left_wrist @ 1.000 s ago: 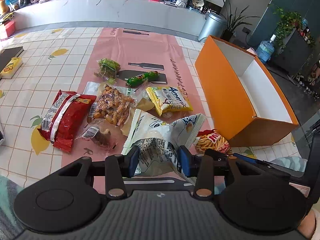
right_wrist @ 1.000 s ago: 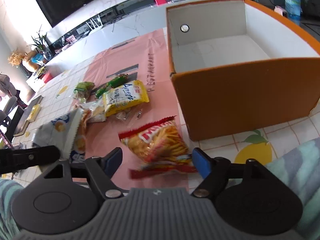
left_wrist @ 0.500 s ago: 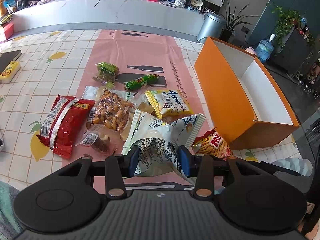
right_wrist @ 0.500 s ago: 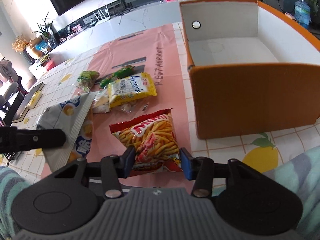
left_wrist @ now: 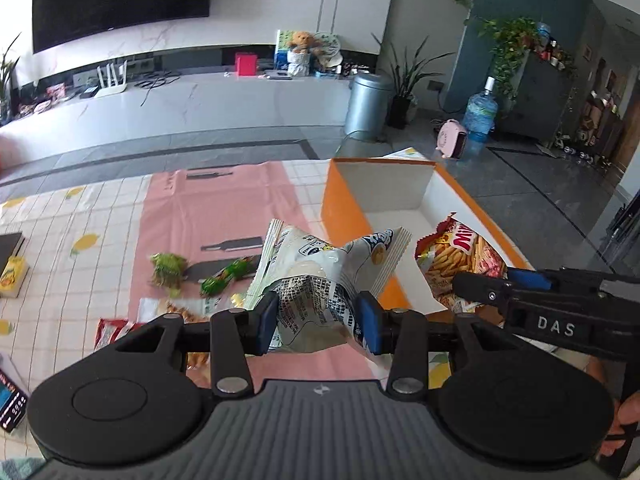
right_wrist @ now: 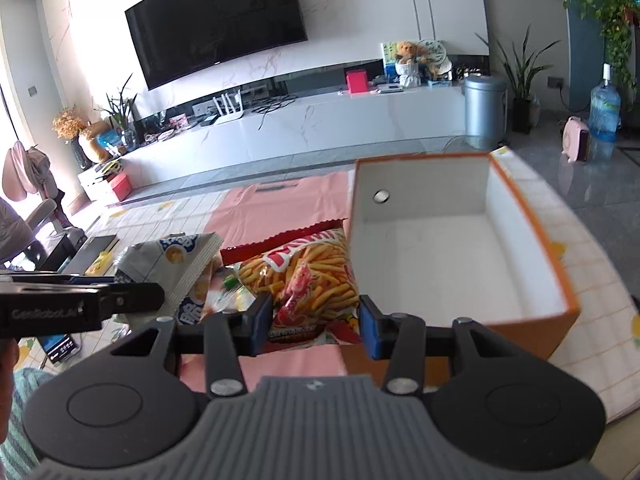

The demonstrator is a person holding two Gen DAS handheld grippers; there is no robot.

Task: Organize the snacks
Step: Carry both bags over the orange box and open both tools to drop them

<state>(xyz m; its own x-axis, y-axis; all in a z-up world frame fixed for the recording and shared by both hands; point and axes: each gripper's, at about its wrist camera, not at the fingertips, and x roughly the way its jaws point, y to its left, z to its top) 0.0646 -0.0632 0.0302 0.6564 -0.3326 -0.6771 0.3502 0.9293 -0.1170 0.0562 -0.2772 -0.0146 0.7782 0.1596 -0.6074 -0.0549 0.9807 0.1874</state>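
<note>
Right wrist view: right gripper (right_wrist: pixel 308 322), newly clamped, is lifting fries bag (right_wrist: pixel 308 276) beside orange box (right_wrist: pixel 532 320); left gripper (left_wrist: pixel 317 322) is raising pinched white bag (left_wrist: pixel 320 276) left of it—boxing is next.

- We see the box (right_wrist: pixel 524 264) on the table's (left_wrist: pixel 80 216) right side.
- Our chips bag (right_wrist: pixel 308 276) hangs just left of the box, our crisps bag (left_wrist: pixel 320 276) further left.

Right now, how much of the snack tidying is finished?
Nothing looks packed yet: the orange box shows only its bare white floor. In hand: the left gripper holds a white snack bag and the right gripper a red fries bag, both in the air. Several packets, including a green packet, remain on the table.
</note>
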